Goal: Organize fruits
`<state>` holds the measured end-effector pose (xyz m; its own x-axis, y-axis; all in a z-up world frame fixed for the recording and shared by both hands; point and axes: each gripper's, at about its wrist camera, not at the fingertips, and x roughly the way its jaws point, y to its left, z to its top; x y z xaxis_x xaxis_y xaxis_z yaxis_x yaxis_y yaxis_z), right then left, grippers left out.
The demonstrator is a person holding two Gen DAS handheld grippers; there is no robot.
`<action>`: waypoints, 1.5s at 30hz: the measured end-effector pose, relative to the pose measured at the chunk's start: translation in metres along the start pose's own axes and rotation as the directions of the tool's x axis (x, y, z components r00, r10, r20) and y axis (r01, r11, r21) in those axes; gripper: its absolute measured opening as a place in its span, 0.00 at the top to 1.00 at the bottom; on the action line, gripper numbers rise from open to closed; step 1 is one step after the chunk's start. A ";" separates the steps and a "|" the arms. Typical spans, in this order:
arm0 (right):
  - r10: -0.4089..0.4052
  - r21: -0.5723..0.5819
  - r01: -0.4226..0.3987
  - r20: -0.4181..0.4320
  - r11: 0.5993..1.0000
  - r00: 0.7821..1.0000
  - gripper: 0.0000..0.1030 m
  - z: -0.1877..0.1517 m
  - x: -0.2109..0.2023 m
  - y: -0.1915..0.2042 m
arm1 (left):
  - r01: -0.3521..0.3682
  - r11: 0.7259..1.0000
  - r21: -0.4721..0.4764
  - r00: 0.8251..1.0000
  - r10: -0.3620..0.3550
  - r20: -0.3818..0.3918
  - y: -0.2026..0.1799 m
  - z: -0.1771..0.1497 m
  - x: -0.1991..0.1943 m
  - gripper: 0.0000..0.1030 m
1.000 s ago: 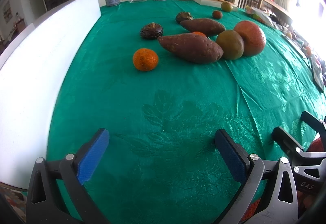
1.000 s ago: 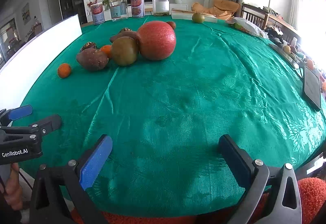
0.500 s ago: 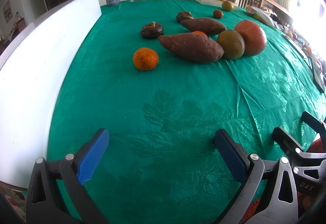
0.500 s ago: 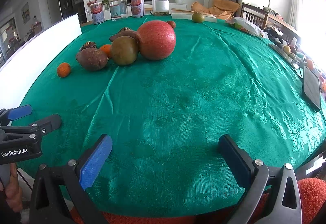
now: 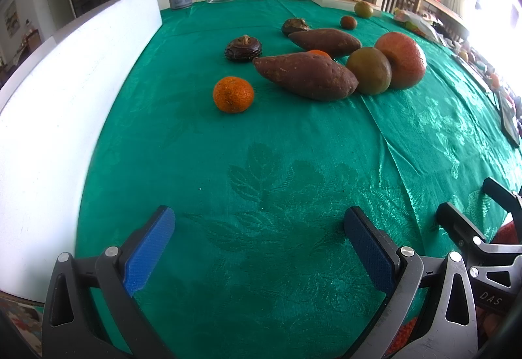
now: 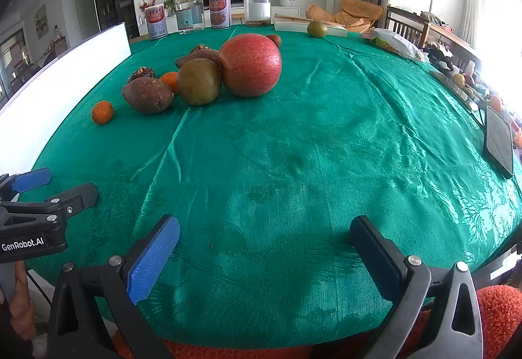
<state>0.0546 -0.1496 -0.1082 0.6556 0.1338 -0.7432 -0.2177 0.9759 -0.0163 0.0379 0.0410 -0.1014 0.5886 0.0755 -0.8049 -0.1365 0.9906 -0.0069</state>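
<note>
Hovering low over the green cloth (image 5: 293,163), left gripper (image 5: 259,228) and right gripper (image 6: 264,236) gape wide, empty, the fruit pile (image 6: 228,72) well ahead of both

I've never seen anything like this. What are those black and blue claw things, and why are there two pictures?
Those claws are grippers, two-finger tools a person holds, one in each hand. Each carries a camera looking along its fingers, so there are two pictures. One shows the left gripper, the other the right gripper. Both are open and hold nothing. Ahead, on the green cloth, lie an orange, two sweet potatoes, a greenish fruit and a big red fruit.
</note>
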 end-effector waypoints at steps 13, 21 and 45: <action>0.000 0.000 0.000 0.000 1.000 1.000 0.00 -0.001 0.000 0.000 | 0.000 1.000 0.001 1.000 0.000 -0.005 -0.001 -0.001 0.000 0.00; 0.000 0.000 0.000 -0.001 1.000 1.000 0.00 -0.001 0.000 -0.001 | 0.003 1.000 0.006 1.000 -0.003 -0.008 -0.002 -0.003 -0.001 0.00; -0.008 -0.087 0.032 0.266 0.996 0.964 0.00 0.007 -0.057 0.015 | 0.054 0.998 -0.022 0.939 -0.044 0.340 0.014 -0.002 -0.072 0.00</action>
<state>0.0189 -0.1411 -0.0619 0.8262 0.1671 -0.5381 -0.2586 0.9609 -0.0987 -0.0082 0.0491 -0.0452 0.8299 0.0661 -0.5540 -0.1213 0.9906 -0.0635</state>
